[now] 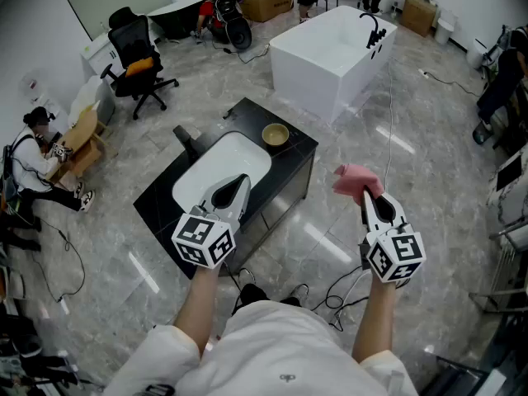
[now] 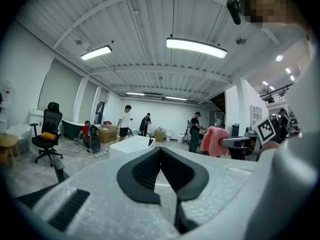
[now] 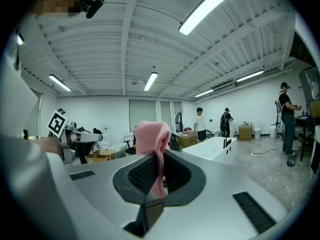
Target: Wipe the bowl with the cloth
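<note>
Right gripper view: right gripper [image 3: 159, 156] jaws clamped on pink cloth [image 3: 150, 134], held aloft. Left gripper [image 2: 161, 154] jaws together, empty. Bowl [image 1: 275, 134] on black counter [image 1: 165, 209], well apart. Approach stage; next, lower cloth into bowl.

Head view looks steeply down from high above the counter [image 1: 158, 206]. Left gripper view and right gripper view face level across the room. All three share the bathtub [image 1: 330, 52] [image 2: 131, 145] [image 3: 220, 147].
</note>
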A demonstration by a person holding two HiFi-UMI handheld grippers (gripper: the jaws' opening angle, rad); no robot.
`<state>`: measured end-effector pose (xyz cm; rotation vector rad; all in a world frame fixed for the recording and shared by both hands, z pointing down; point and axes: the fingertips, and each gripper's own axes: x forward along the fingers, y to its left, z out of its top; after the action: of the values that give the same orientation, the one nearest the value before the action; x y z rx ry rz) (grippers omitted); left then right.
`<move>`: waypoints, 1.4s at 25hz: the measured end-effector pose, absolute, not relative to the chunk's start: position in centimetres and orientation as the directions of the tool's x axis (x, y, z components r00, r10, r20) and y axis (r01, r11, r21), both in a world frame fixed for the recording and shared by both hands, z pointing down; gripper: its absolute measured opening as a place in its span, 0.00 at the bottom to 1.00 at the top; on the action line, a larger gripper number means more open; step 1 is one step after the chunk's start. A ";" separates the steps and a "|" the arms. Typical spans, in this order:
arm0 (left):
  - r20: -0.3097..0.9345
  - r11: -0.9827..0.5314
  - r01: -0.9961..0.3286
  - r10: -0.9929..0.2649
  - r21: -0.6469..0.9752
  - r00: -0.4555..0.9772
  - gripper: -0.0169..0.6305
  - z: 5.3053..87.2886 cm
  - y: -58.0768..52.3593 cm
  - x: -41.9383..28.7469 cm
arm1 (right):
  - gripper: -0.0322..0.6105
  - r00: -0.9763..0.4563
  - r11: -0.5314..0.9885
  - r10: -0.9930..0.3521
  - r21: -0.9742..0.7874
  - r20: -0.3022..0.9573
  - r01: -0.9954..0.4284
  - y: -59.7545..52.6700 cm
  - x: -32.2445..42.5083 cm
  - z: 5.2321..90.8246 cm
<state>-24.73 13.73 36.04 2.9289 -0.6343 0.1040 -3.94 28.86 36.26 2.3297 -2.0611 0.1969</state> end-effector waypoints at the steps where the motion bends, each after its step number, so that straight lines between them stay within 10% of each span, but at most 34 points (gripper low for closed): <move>1: 0.101 -0.900 -0.418 -0.407 0.125 0.908 0.05 36.1 13.9 -24.6 | 0.07 0.115 -0.123 -0.987 -0.067 0.113 -0.990 29.0 -3.8 36.3; 35: 0.176 -0.888 -0.445 -0.423 0.115 0.889 0.05 39.1 15.7 -21.3 | 0.07 0.119 -0.135 -0.983 -0.109 0.138 -0.985 31.4 -0.4 38.9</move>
<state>-21.31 15.68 39.09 2.9037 -0.6714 0.2197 -0.44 31.41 38.88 2.3431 -2.0601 0.2766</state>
